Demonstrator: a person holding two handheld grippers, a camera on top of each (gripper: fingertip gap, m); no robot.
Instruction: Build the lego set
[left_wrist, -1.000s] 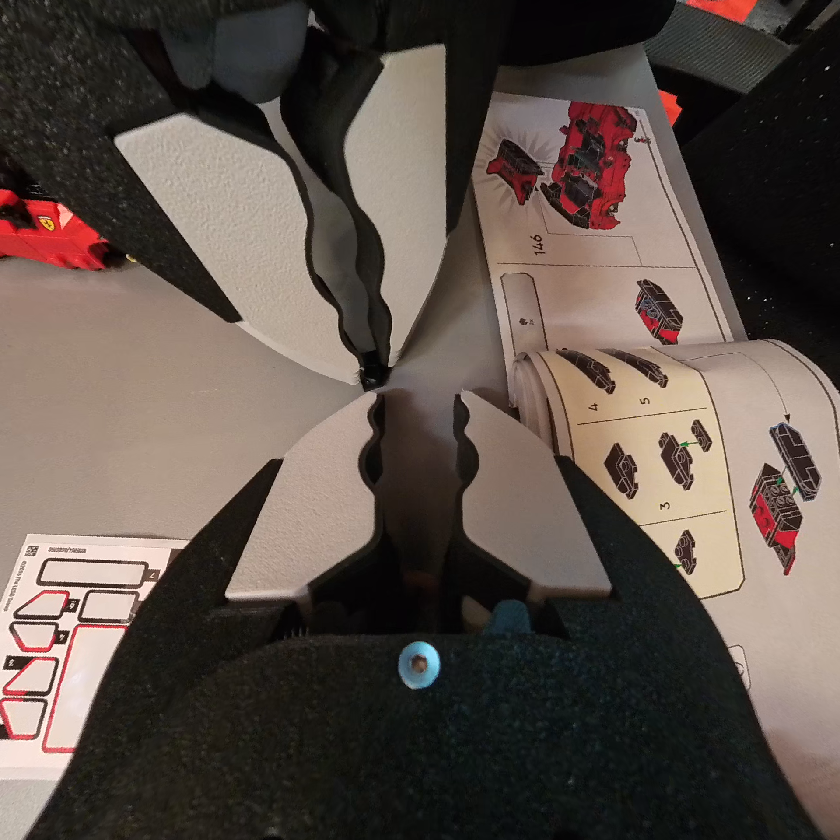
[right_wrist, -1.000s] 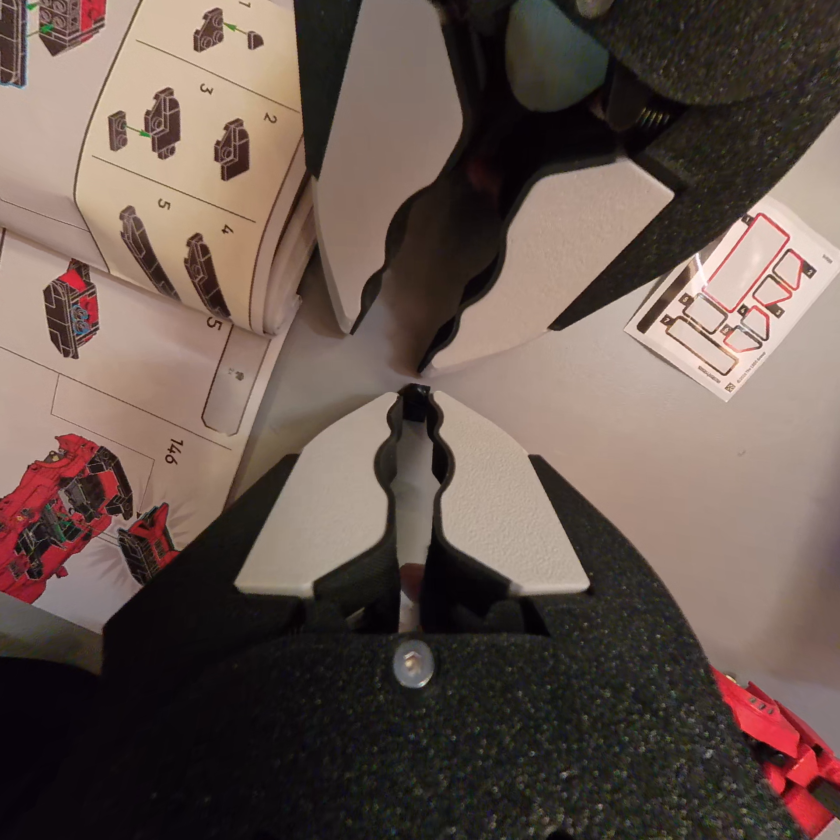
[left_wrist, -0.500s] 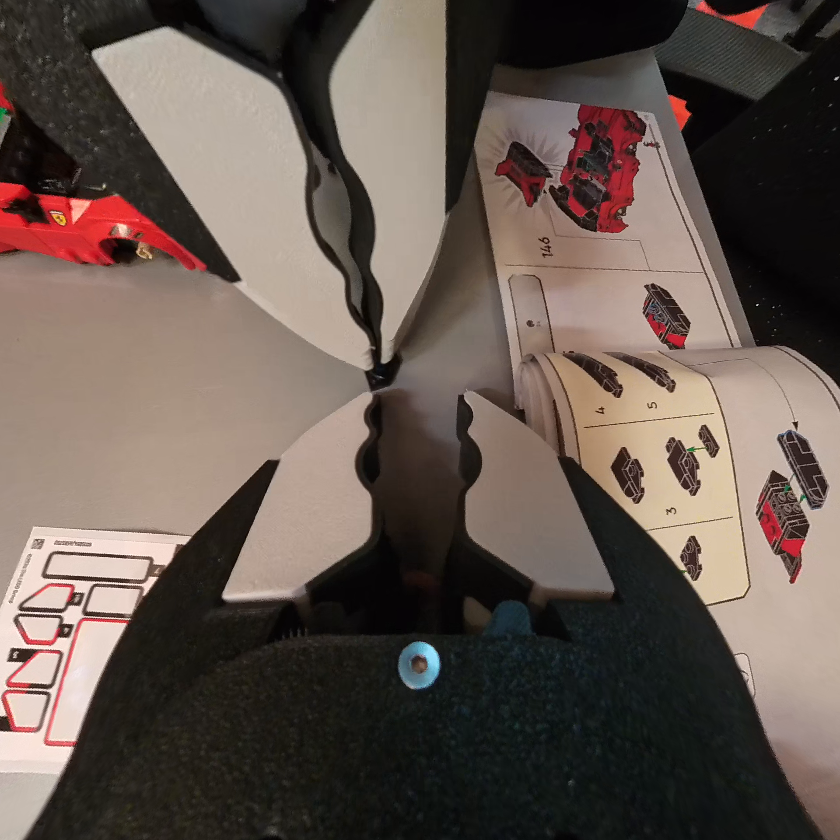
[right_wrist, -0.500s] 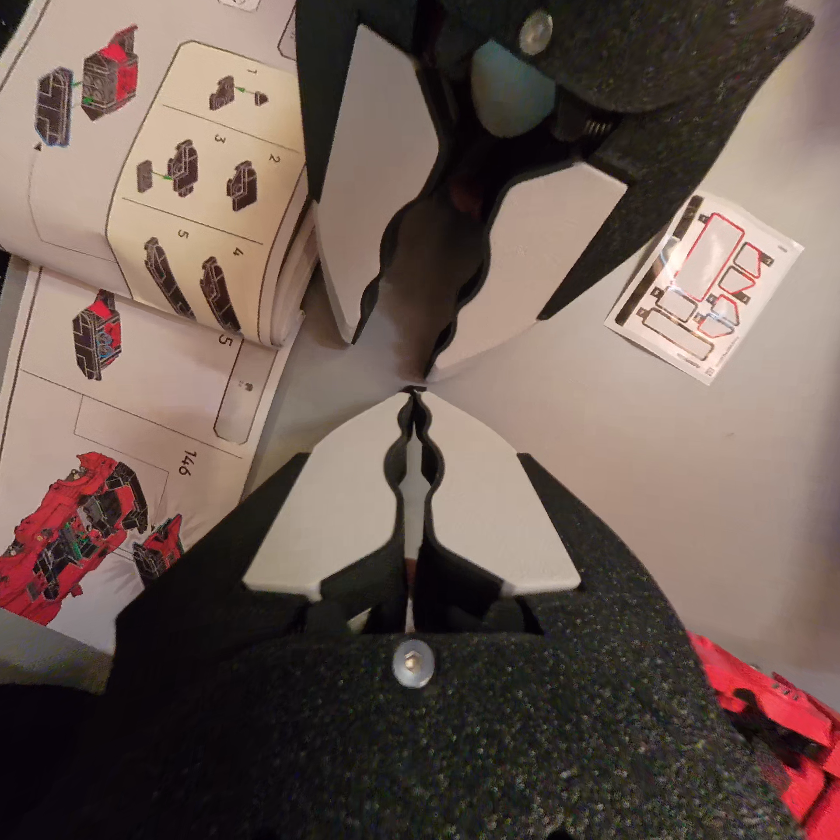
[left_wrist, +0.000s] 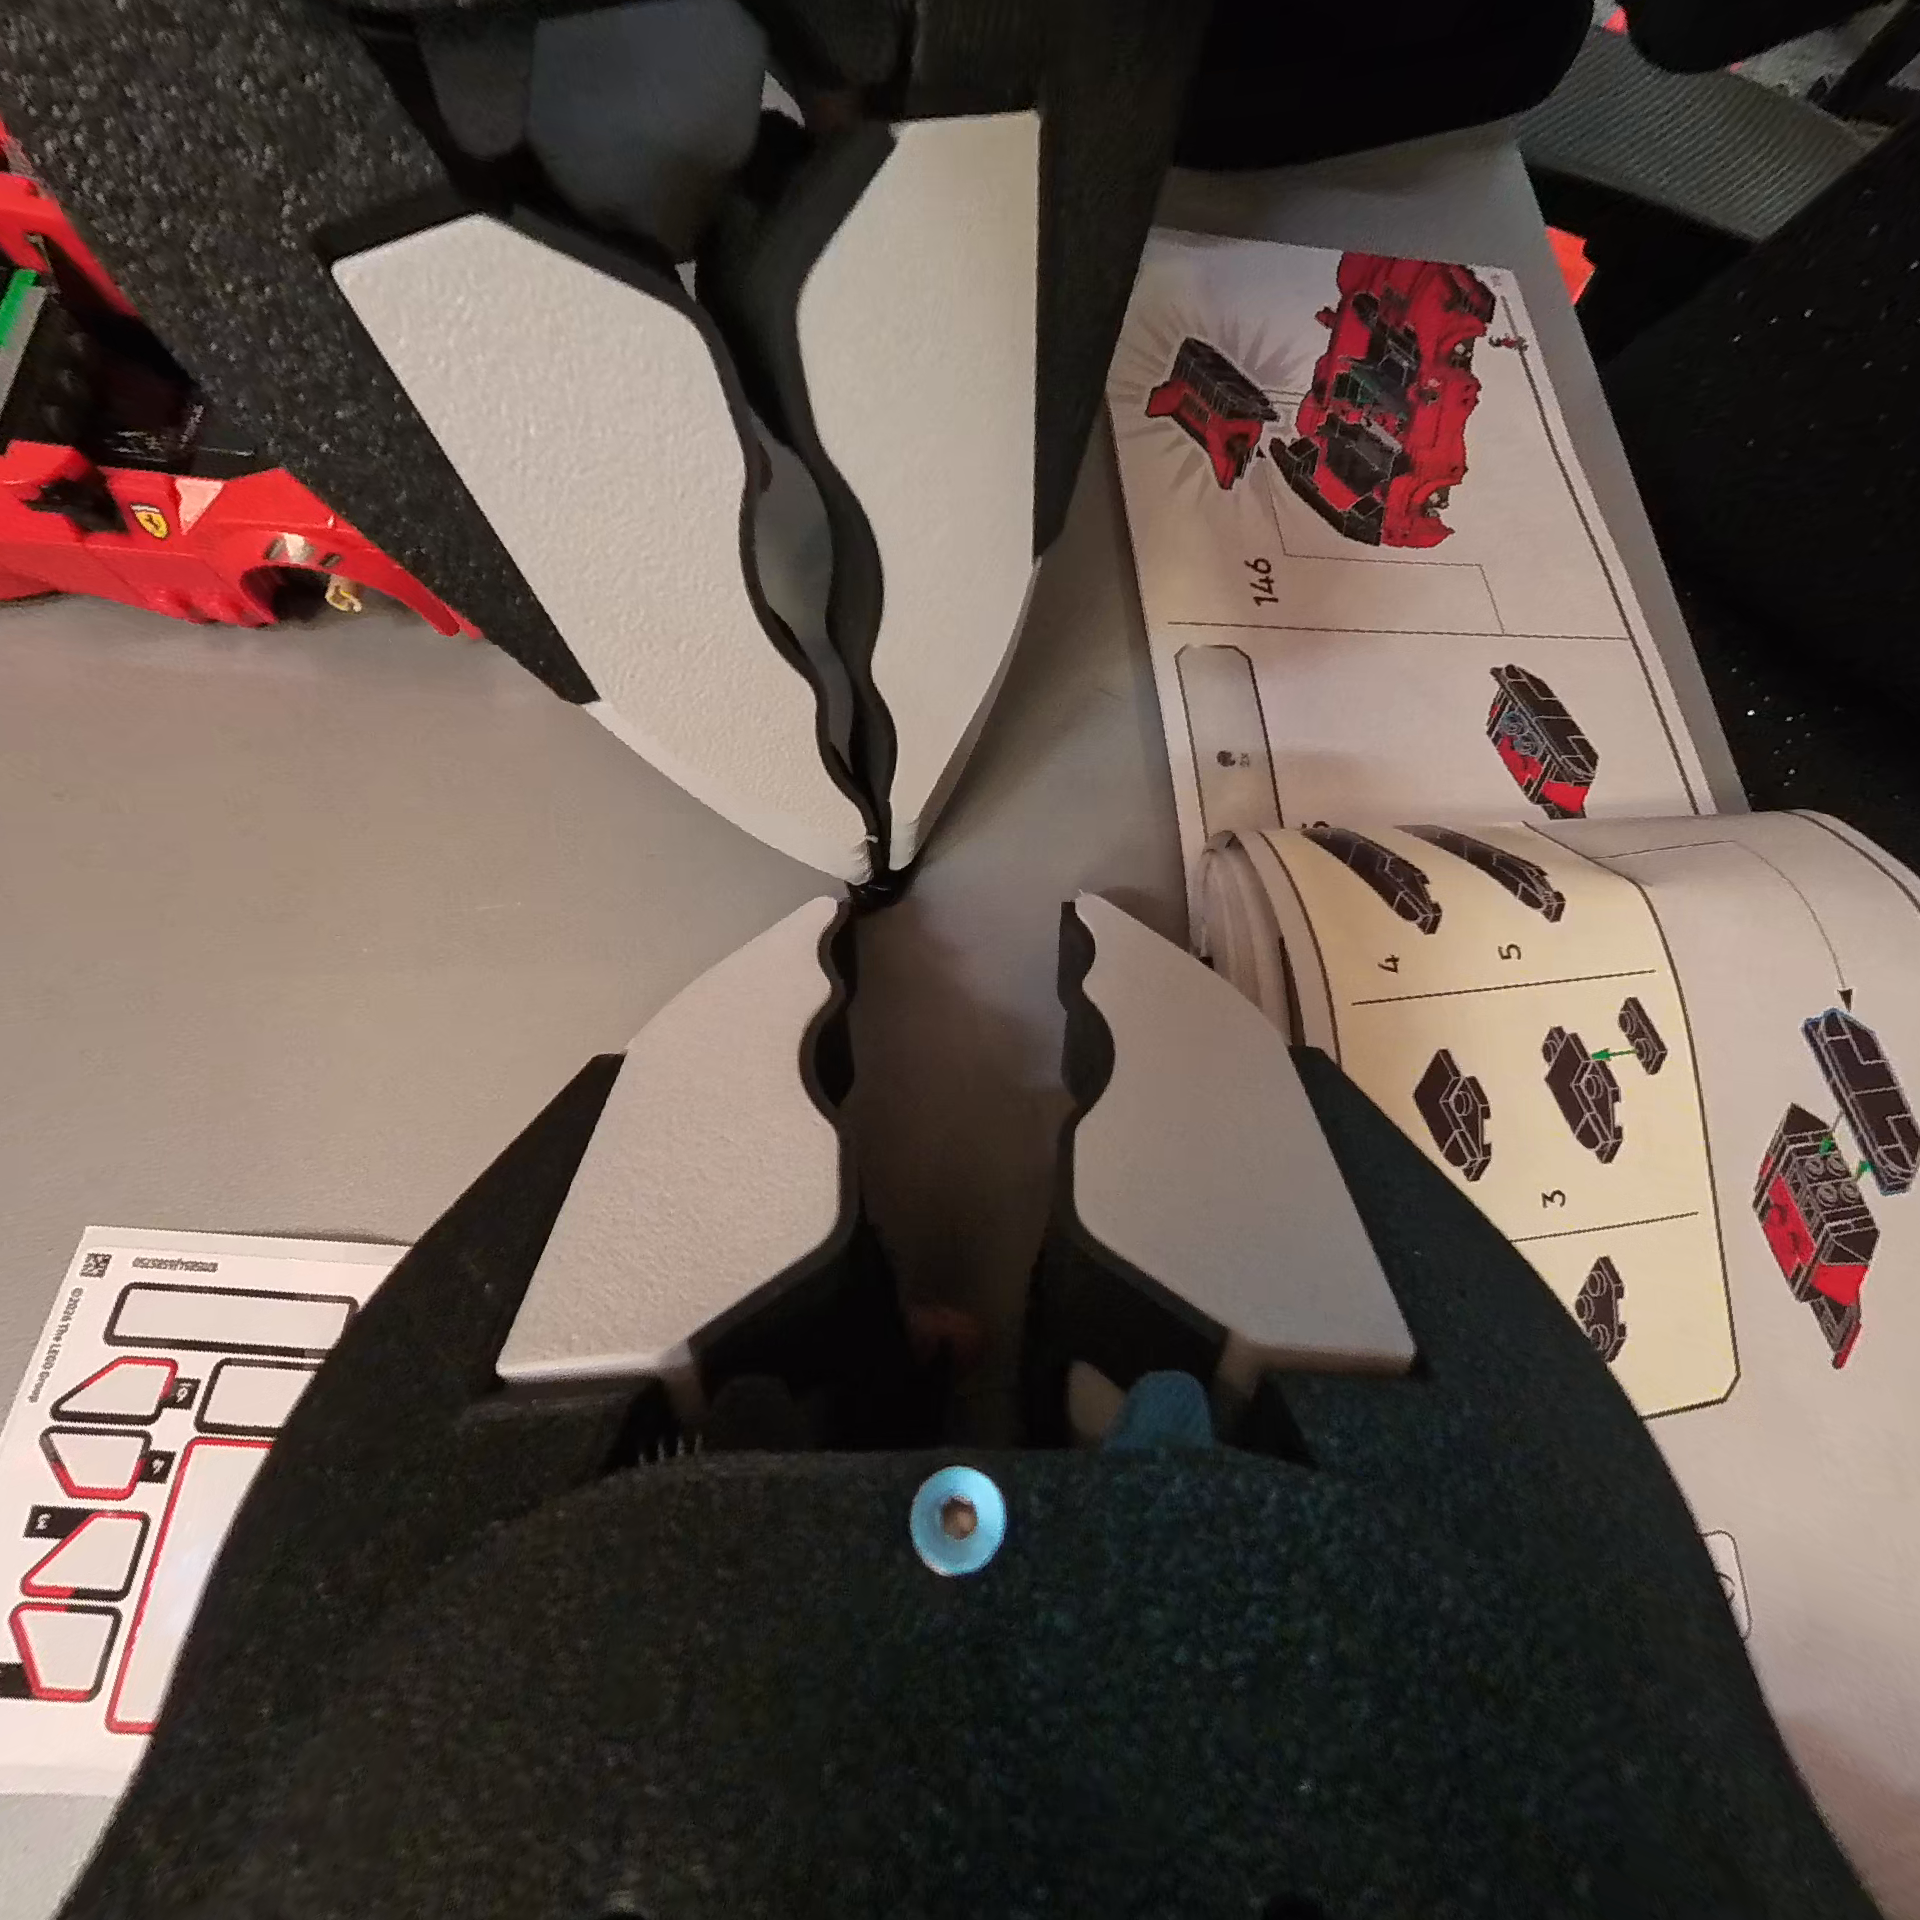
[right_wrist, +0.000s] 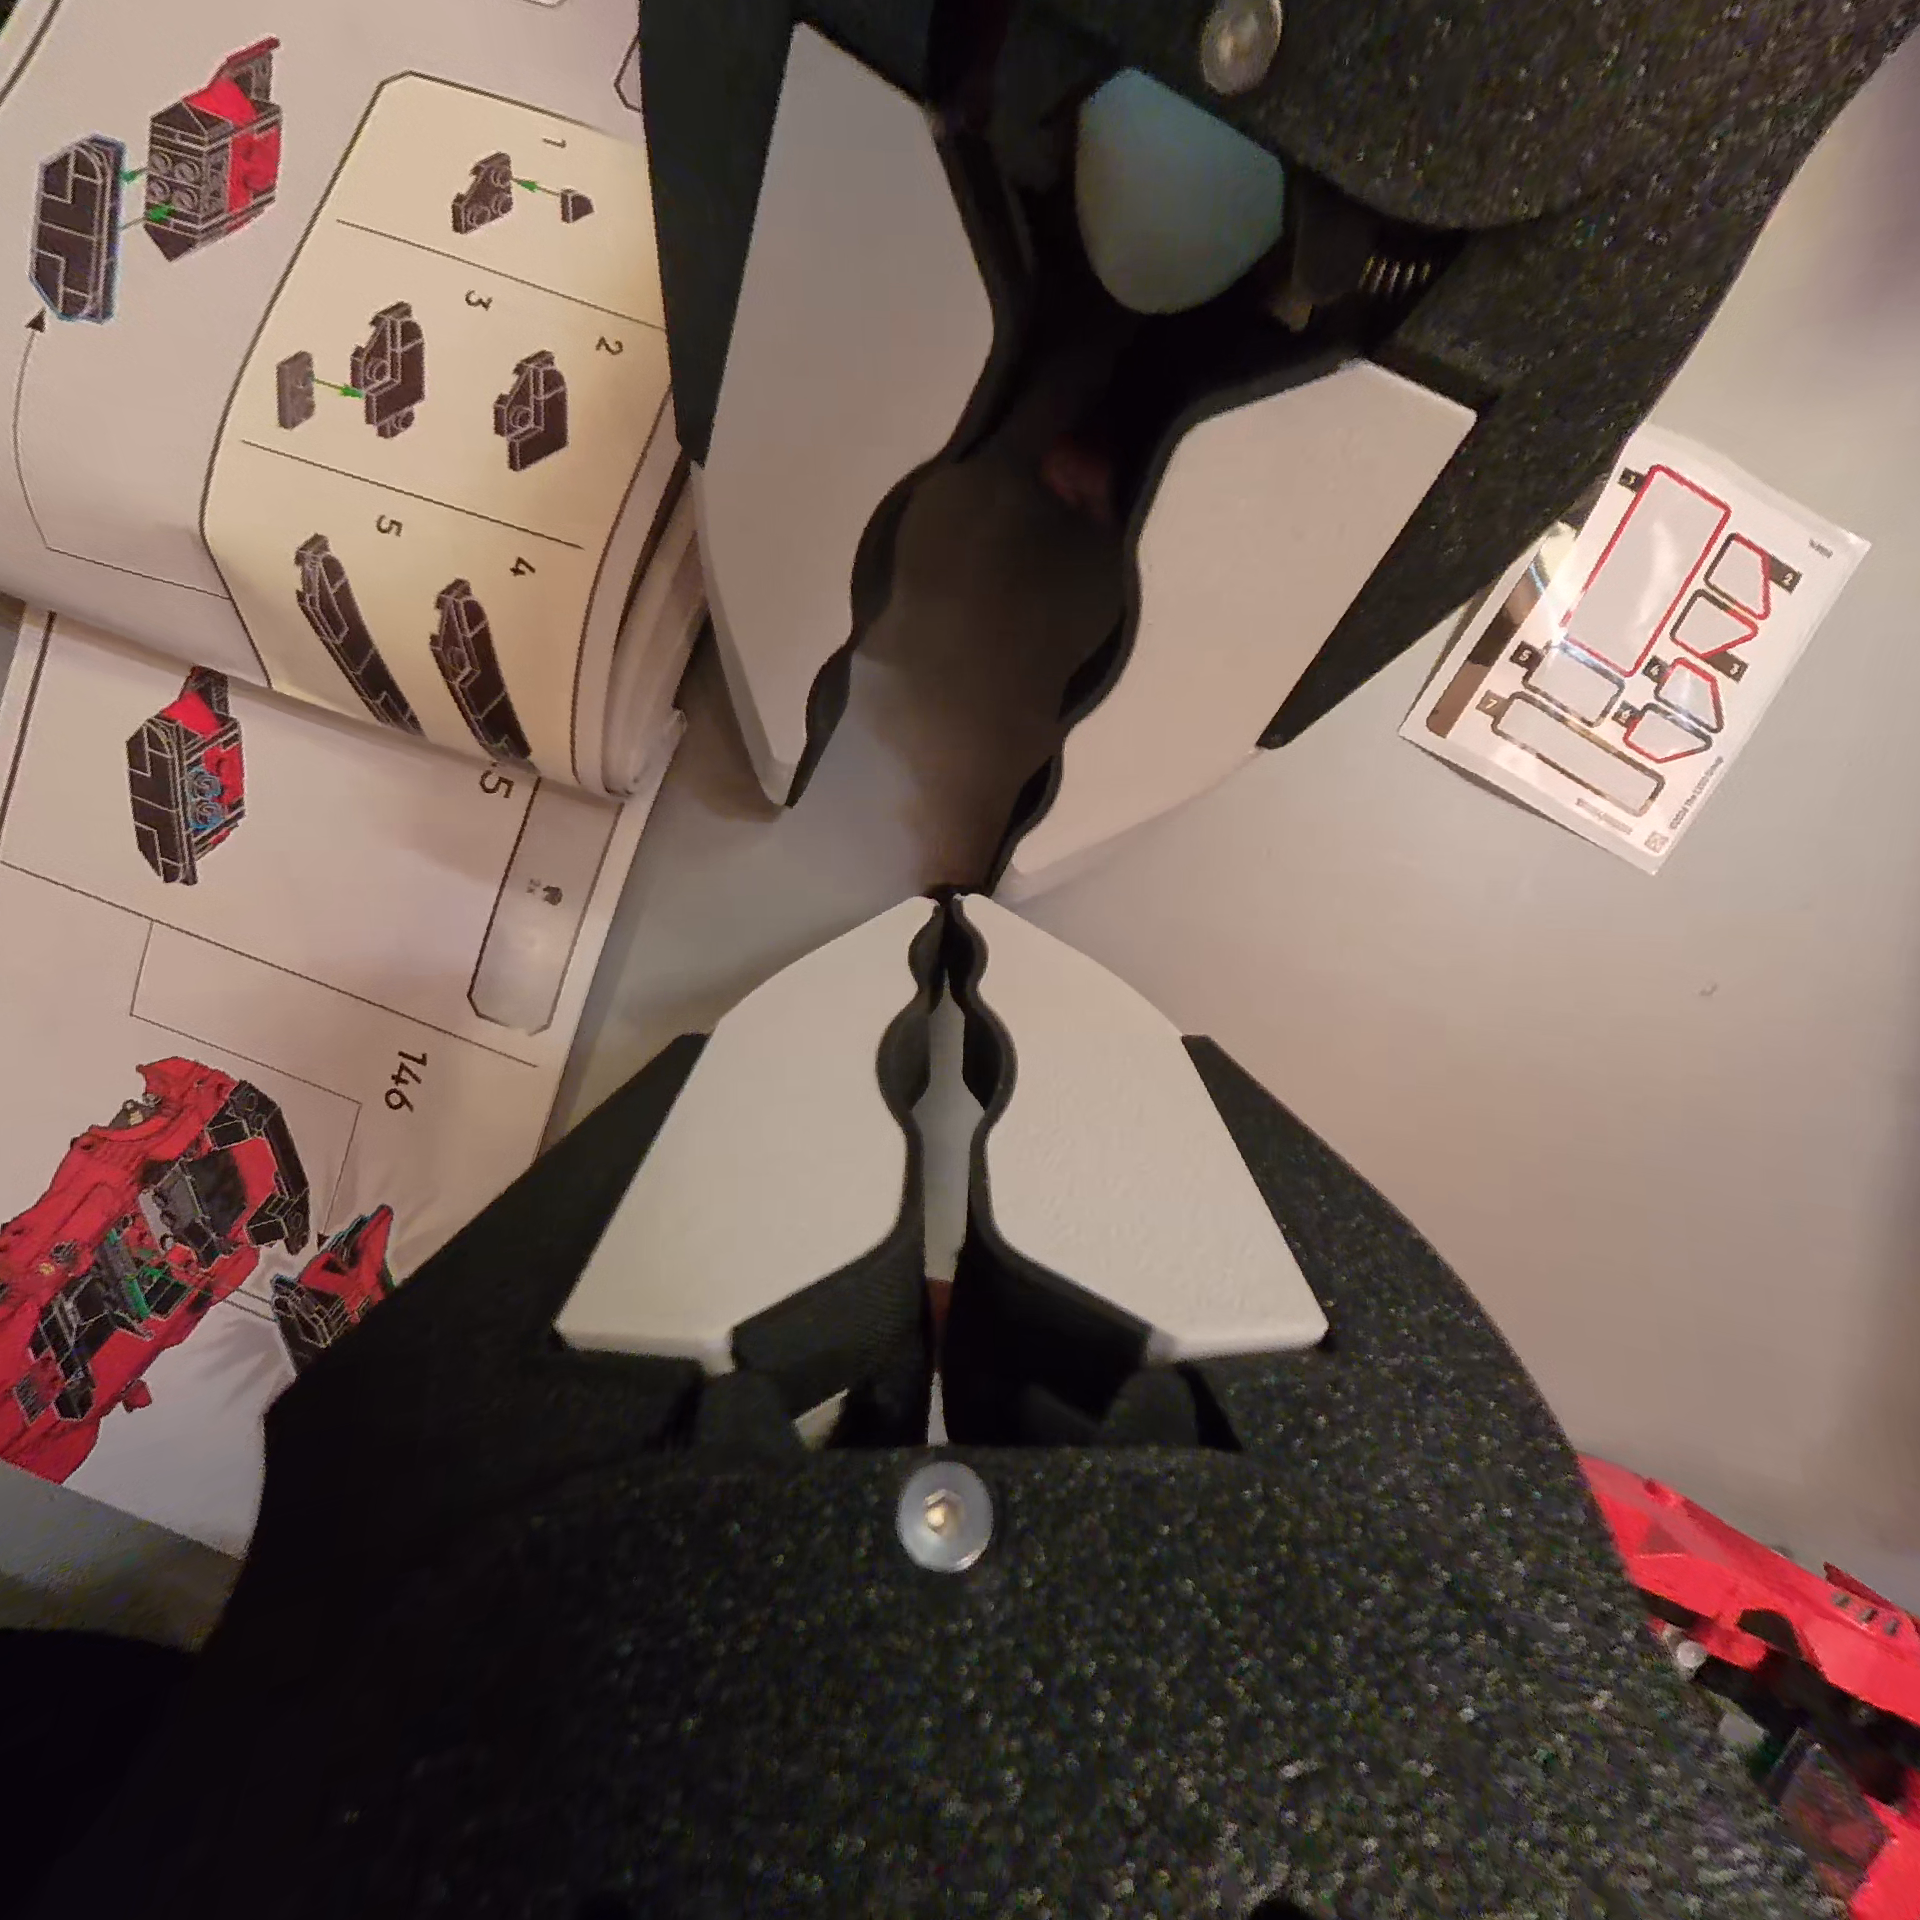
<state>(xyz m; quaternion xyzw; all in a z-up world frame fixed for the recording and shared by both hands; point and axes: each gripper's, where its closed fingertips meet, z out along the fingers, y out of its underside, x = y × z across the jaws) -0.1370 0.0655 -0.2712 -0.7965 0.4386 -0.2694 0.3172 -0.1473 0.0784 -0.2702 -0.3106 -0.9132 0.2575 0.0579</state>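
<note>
A tiny black piece (left_wrist: 871, 896) is pinched at the very tips of the right tongs (right_wrist: 943, 906); the left tongs (left_wrist: 951, 914) are spread. With so slight a grip, it could be flicked onto the bench (left_wrist: 312, 883) if nudged off-line.

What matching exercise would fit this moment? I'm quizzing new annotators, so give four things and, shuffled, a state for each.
Things:
1. left gripper
2. right gripper
3. sticker sheet
4. instruction booklet

States:
a. lying flat, a single sheet with red-outlined shapes
b. open, nothing between its fingers
c. lying open, pages curling up at the fold
d. shut on a small black piece at its tips

Pairs: 1-b, 2-d, 3-a, 4-c
</note>
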